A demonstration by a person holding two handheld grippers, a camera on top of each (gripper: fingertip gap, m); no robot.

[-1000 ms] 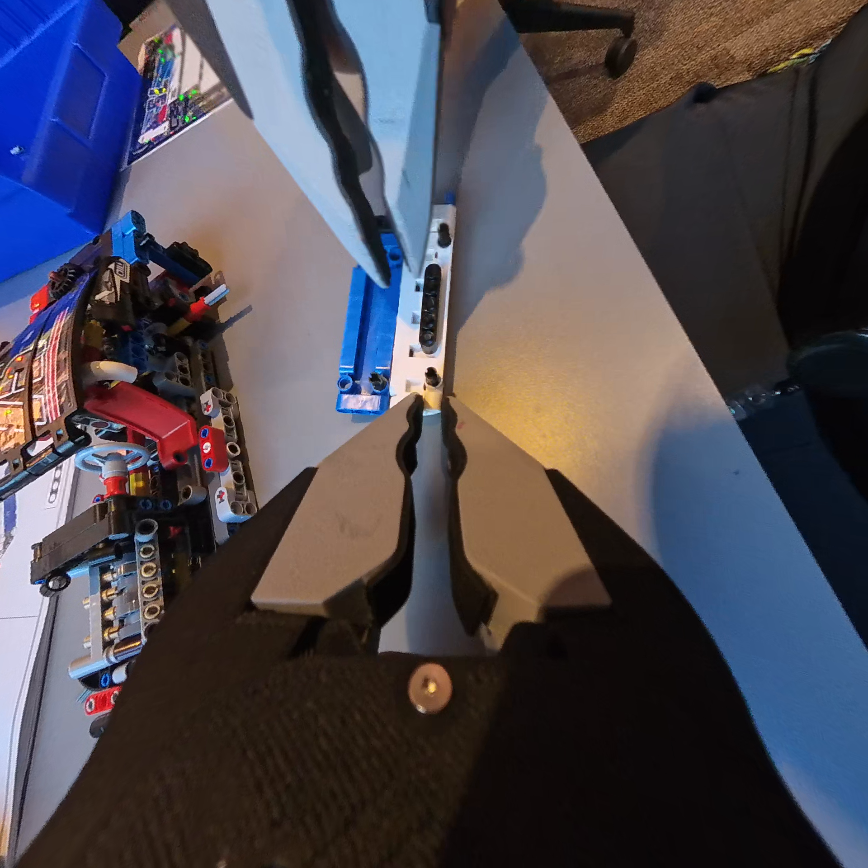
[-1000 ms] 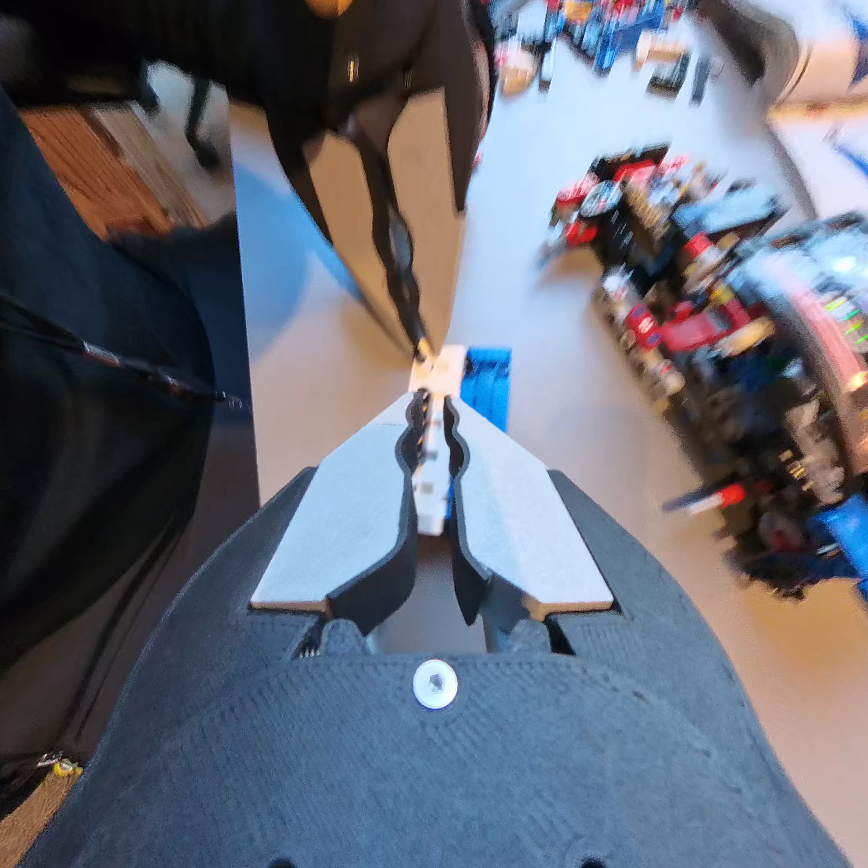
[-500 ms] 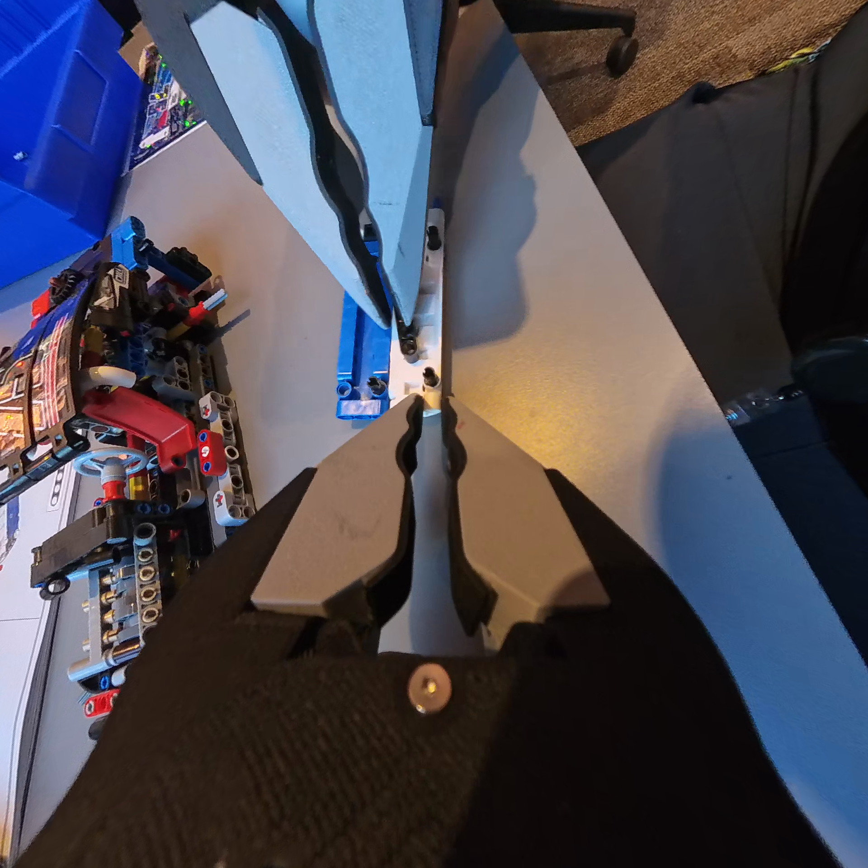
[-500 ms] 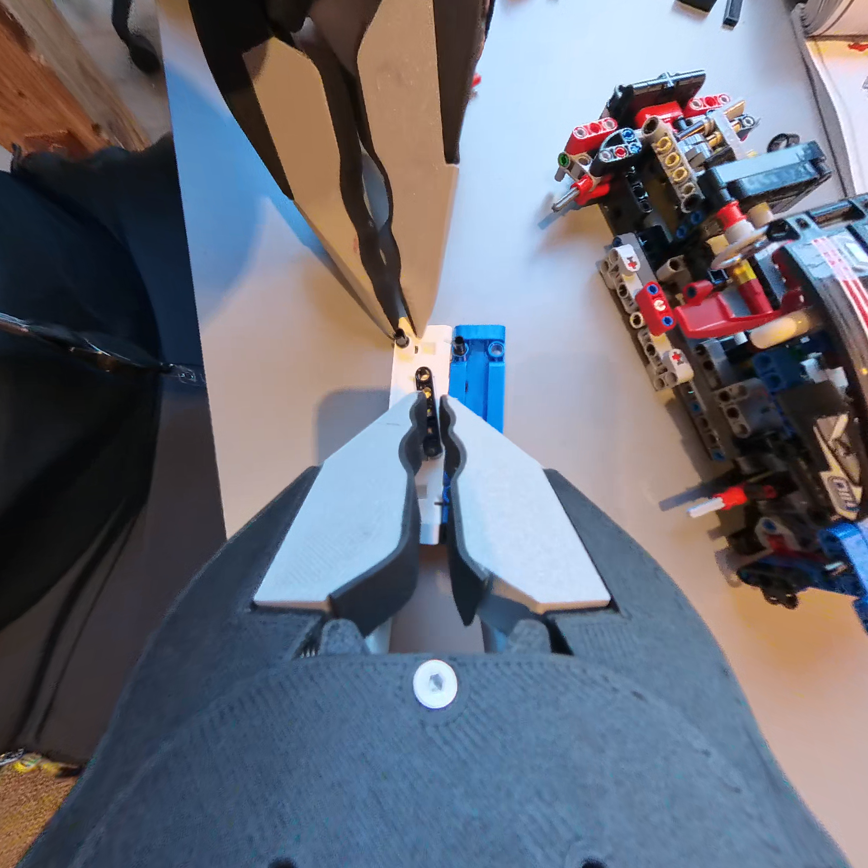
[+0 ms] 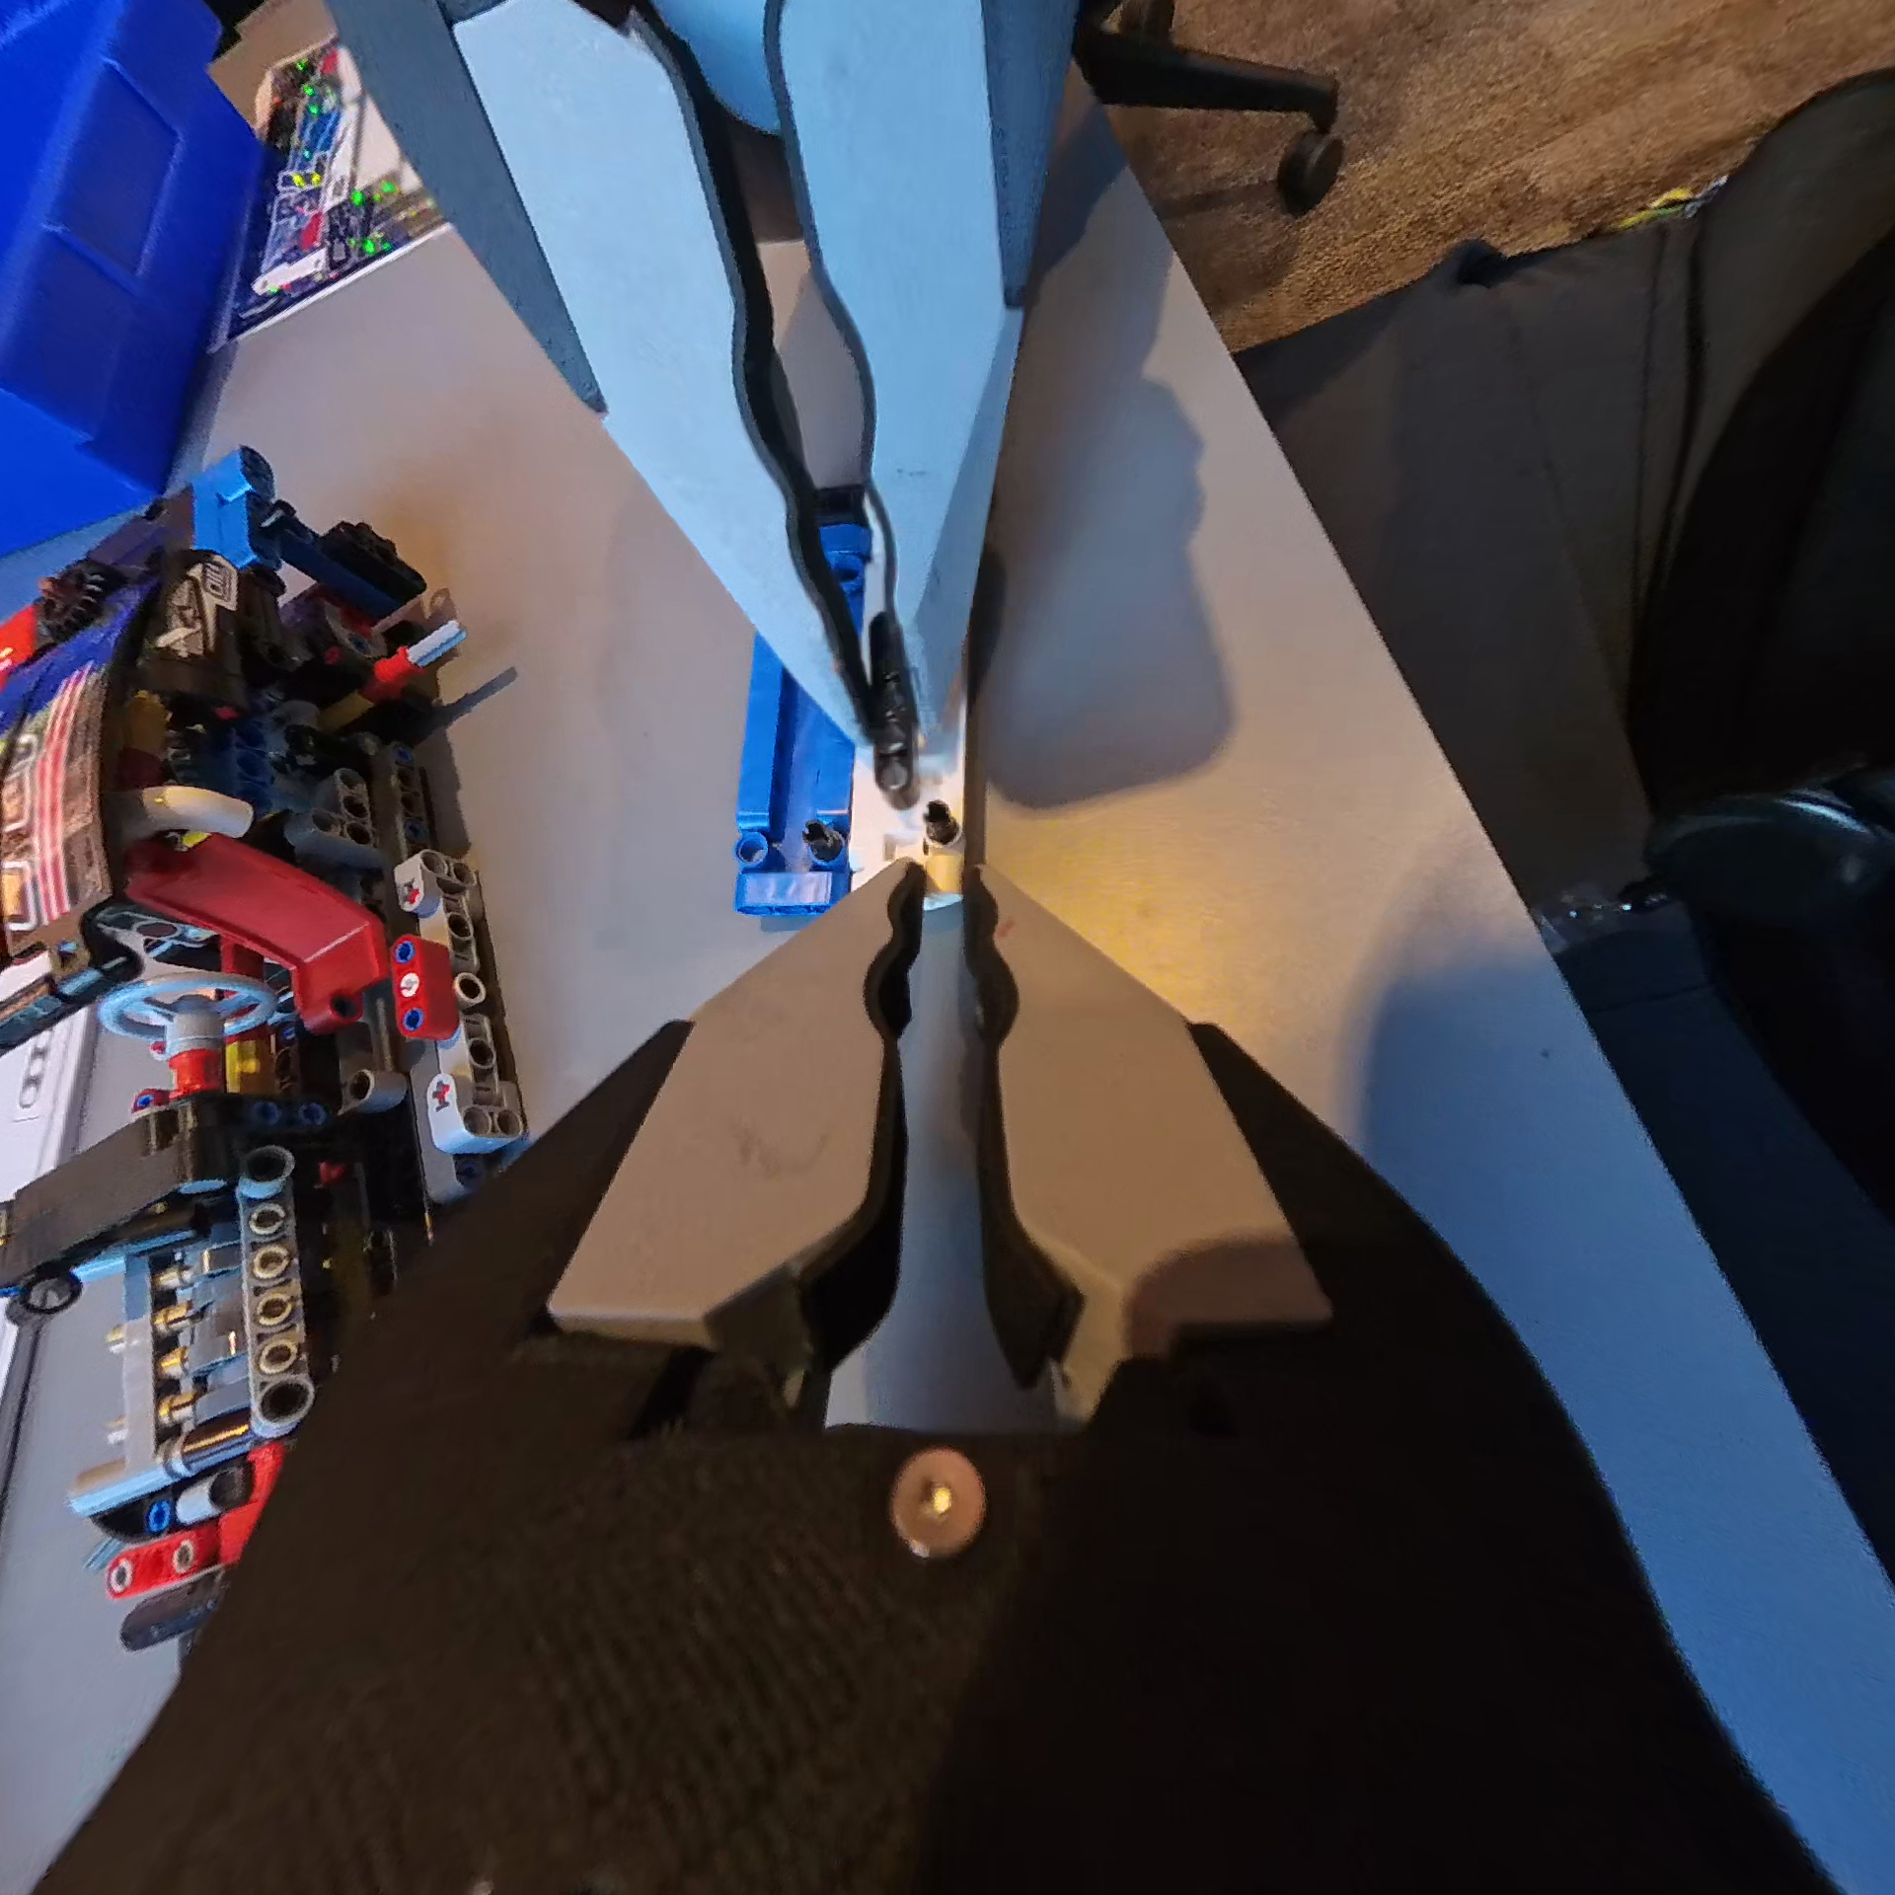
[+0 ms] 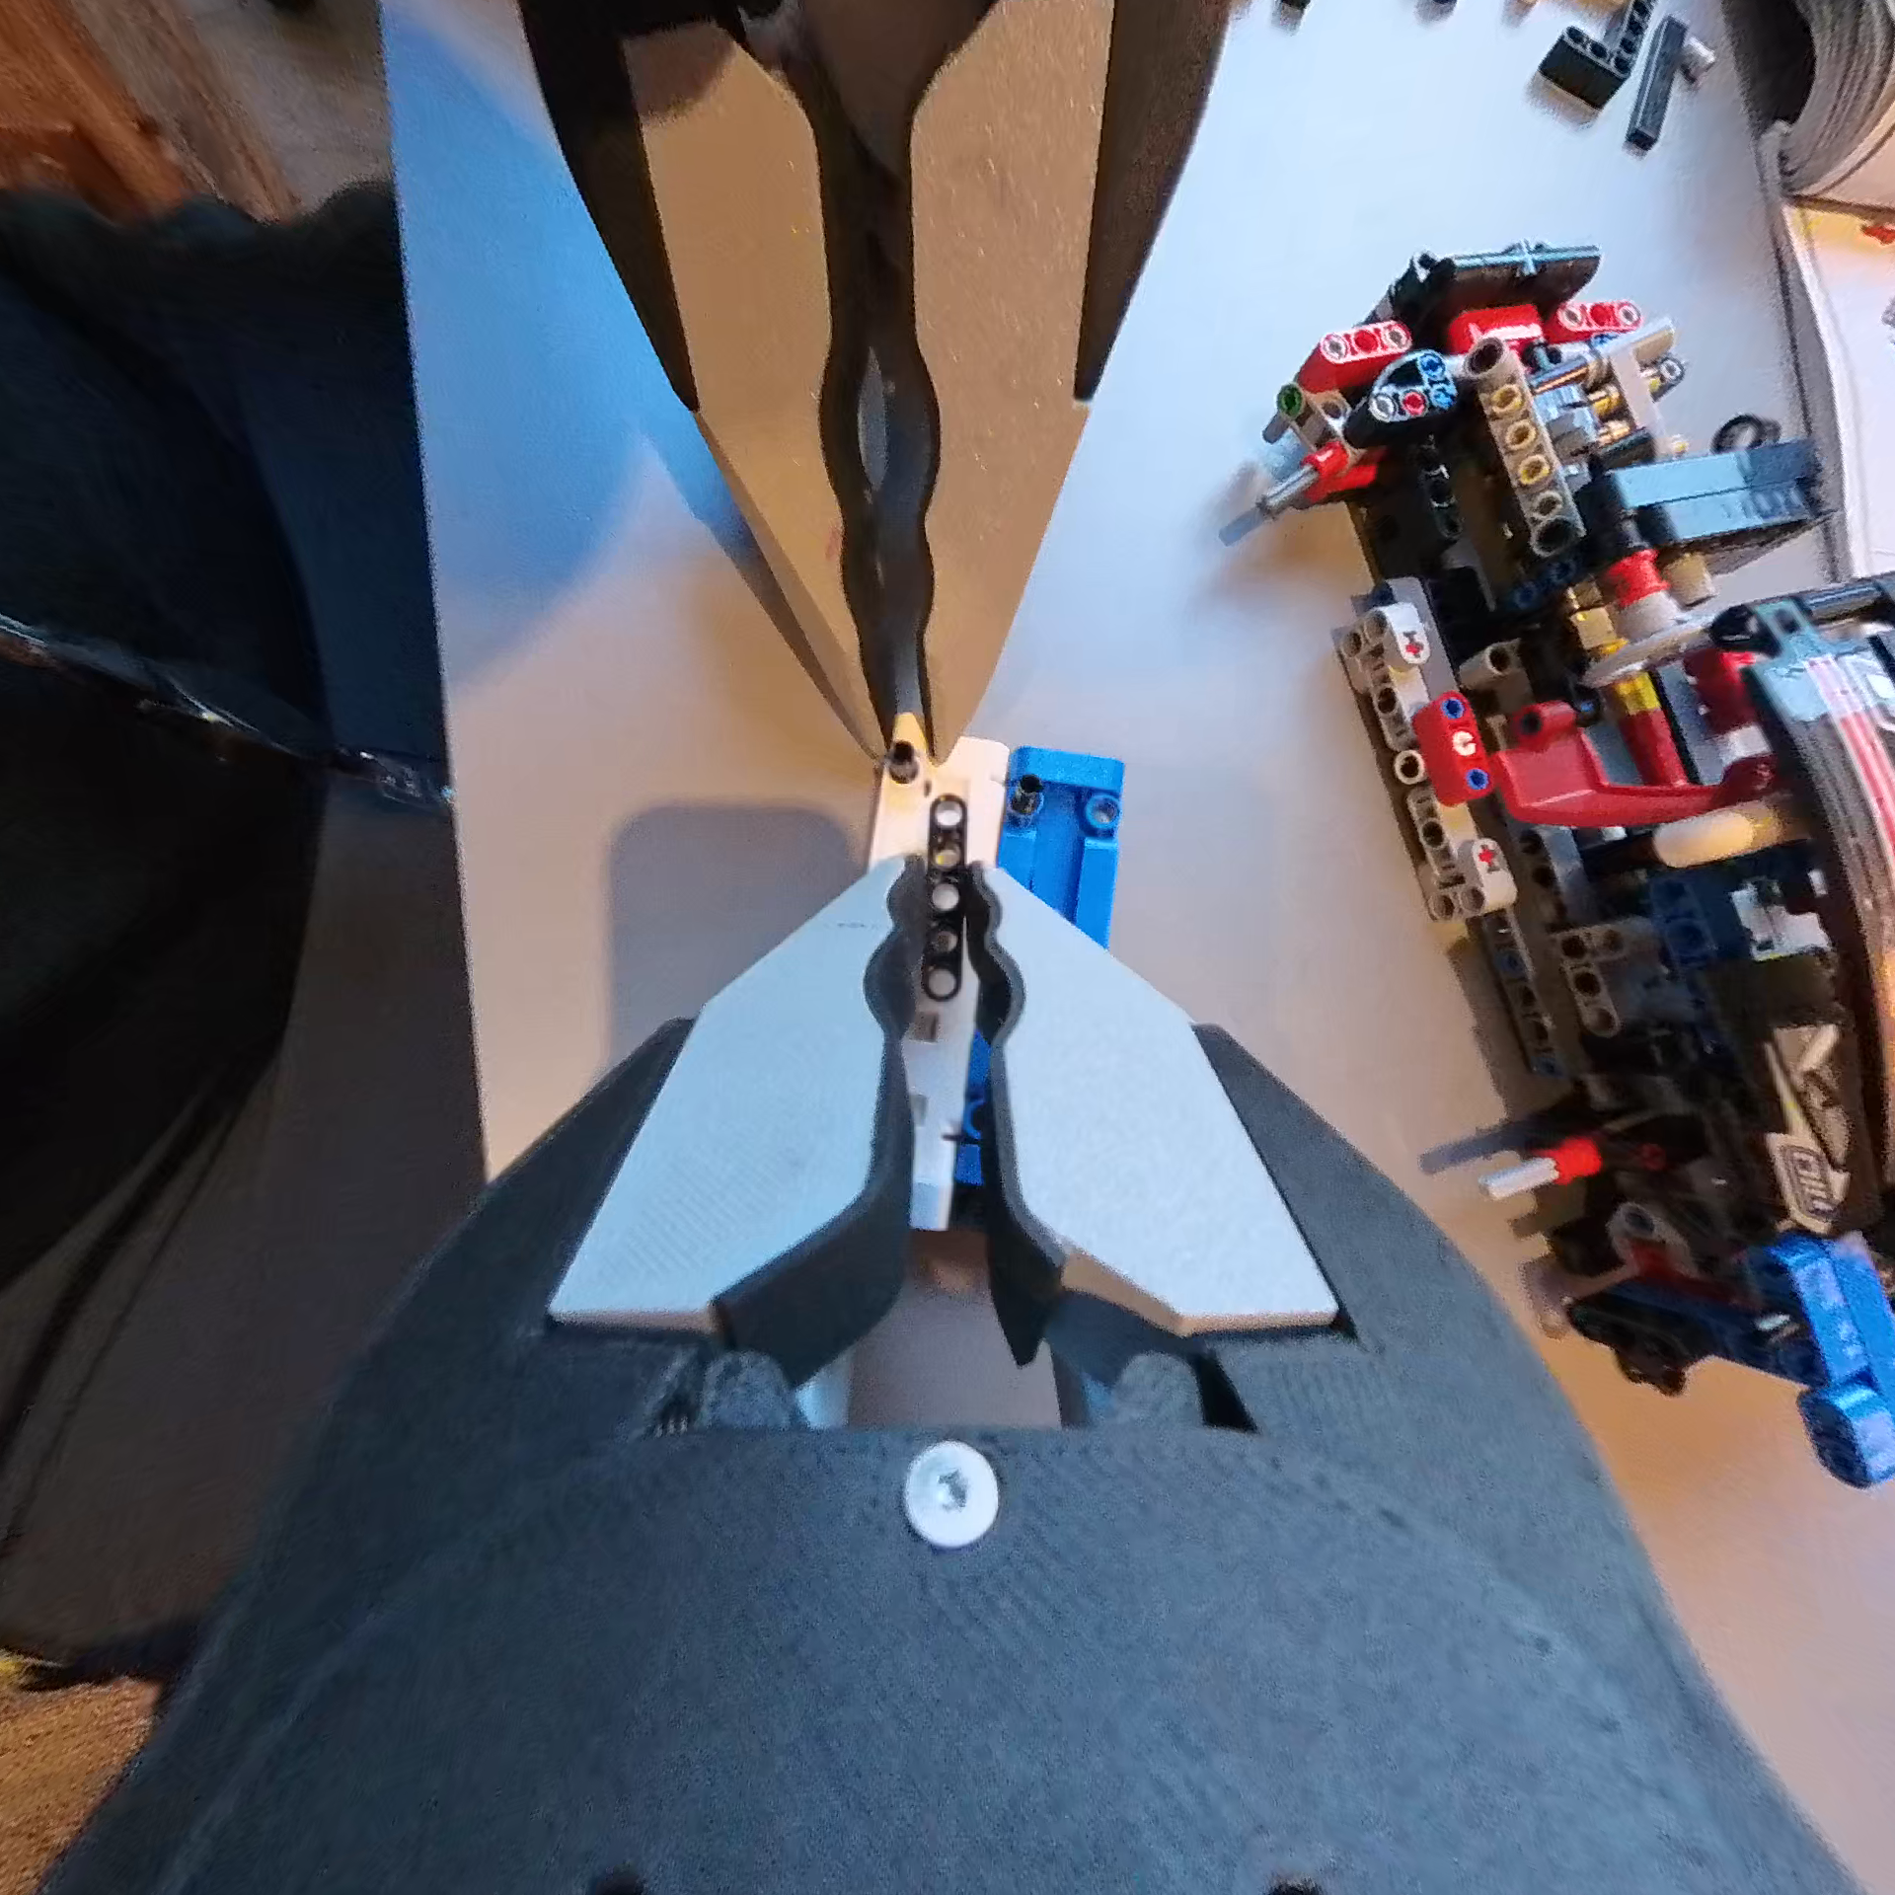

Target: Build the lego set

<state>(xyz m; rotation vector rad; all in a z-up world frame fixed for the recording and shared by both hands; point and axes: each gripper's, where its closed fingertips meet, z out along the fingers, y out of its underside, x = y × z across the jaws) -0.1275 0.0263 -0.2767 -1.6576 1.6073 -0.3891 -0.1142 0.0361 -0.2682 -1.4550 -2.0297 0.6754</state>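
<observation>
On the smooth grey table (image 6: pixel 1210 779), right gripper (image 6: pixel 945 892) jaws clamp a black holed beam (image 6: pixel 944 902) over the white panel (image 6: pixel 938 1087); left gripper (image 5: pixel 935 882) jaws pinch the panel's end.

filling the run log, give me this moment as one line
left gripper: shut on white lego panel end | right gripper: shut on black holed lego beam over panel | blue panel: alongside
</observation>
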